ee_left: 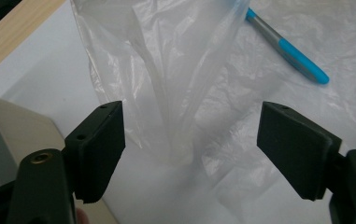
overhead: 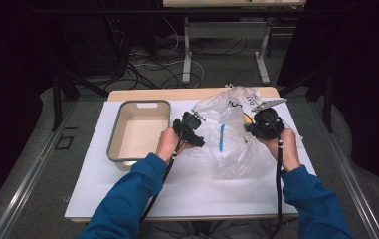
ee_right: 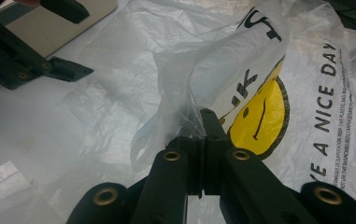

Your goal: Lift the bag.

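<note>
A clear plastic bag (overhead: 227, 149) printed with a yellow smiley face lies crumpled on the white mat, with a blue pen (overhead: 222, 138) inside it. My right gripper (overhead: 250, 128) is shut on a bunched fold of the bag (ee_right: 306, 70), its jaws (ee_right: 207, 116) pinching the film together. My left gripper (overhead: 195, 119) is at the bag's left side. Its jaws (ee_left: 192, 140) stand open around a raised fold of the bag (ee_left: 166, 70) without touching it. The pen (ee_left: 290, 49) shows through the film beyond them.
A grey-rimmed beige bin (overhead: 113, 134) sits empty on the mat to the left of my left hand, and its corner (ee_left: 7, 135) is just beside the left jaw. The white mat (overhead: 202, 189) stretches bare toward the person. Cables and table legs lie beyond the far edge.
</note>
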The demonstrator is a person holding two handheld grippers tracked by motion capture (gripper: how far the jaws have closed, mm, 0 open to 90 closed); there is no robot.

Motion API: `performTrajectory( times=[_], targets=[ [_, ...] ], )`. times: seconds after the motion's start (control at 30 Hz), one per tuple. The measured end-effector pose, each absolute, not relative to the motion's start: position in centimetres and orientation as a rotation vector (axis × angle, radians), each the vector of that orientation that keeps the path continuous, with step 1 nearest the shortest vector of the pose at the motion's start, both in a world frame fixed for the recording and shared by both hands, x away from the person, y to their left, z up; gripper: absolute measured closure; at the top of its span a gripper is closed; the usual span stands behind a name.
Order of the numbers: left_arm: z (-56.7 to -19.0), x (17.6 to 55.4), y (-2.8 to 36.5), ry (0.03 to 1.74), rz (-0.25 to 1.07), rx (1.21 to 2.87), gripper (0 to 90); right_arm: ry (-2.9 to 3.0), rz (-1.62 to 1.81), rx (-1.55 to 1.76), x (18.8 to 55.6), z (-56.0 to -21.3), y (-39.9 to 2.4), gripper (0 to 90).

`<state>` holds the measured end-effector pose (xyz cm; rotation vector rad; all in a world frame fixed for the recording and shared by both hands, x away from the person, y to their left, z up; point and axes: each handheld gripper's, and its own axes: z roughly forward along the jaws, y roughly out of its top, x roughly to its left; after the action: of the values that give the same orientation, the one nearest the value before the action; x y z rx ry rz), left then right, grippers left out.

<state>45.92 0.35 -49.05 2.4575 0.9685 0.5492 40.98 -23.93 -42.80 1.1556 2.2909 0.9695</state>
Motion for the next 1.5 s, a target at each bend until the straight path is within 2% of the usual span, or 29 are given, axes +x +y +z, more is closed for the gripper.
performTrajectory(
  times=[0.1, 0.17, 0.37, 0.47, 0.57, 0.77, 0.87, 0.9, 1.0, 1.17, 1.5],
  targets=[
    [-49.7, 46.8, -0.4, 0.989, 0.571, 2.501, 32.3, 2.291, 0.969, 1.15, 41.0, -42.8, -24.0, 90.0],
    [-50.2, 47.3, -0.7, 0.995, 0.563, 2.515, 43.0, 2.293, 0.965, 1.147, 41.0, -42.8, -23.9, 90.0],
    [-50.2, 47.3, -0.7, 0.979, 0.582, 2.446, 88.5, 2.293, 0.971, 1.152, 40.9, -42.8, -24.0, 90.0],
    [-49.6, 46.7, -0.5, 0.941, 0.579, 2.419, 89.9, 2.297, 0.976, 1.15, 40.6, -42.9, -24.2, 89.1],
    [-49.1, 46.1, -0.2, 0.915, 0.563, 2.396, 90.0, 2.29, 0.987, 1.15, 40.3, -43.0, -24.4, 80.3],
    [-49.0, 45.2, 0.5, 0.888, 0.535, 2.386, 90.0, 2.291, 1.003, 1.125, 39.3, -42.8, -24.6, 49.4],
    [-49.1, 45.1, 0.8, 0.887, 0.531, 2.381, 90.0, 2.3, 1.022, 1.106, 38.8, -42.6, -24.6, 40.0],
    [-49.0, 45.1, 0.9, 0.889, 0.525, 2.385, 90.0, 2.3, 1.026, 1.102, 38.6, -42.6, -24.6, 31.1],
    [-49.0, 45.1, 1.1, 0.902, 0.526, 2.379, 89.9, 2.3, 1.03, 1.088, 37.8, -42.2, -24.6, 21.9],
    [-48.8, 45.1, 1.4, 0.907, 0.528, 2.38, 89.9, 2.321, 1.042, 1.053, 36.5, -41.8, -24.8, 12.3],
    [-48.7, 44.9, 1.6, 0.92, 0.515, 2.388, 89.7, 2.376, 1.003, 1.045, 33.1, -42.9, -25.5, 3.3]
  ],
)
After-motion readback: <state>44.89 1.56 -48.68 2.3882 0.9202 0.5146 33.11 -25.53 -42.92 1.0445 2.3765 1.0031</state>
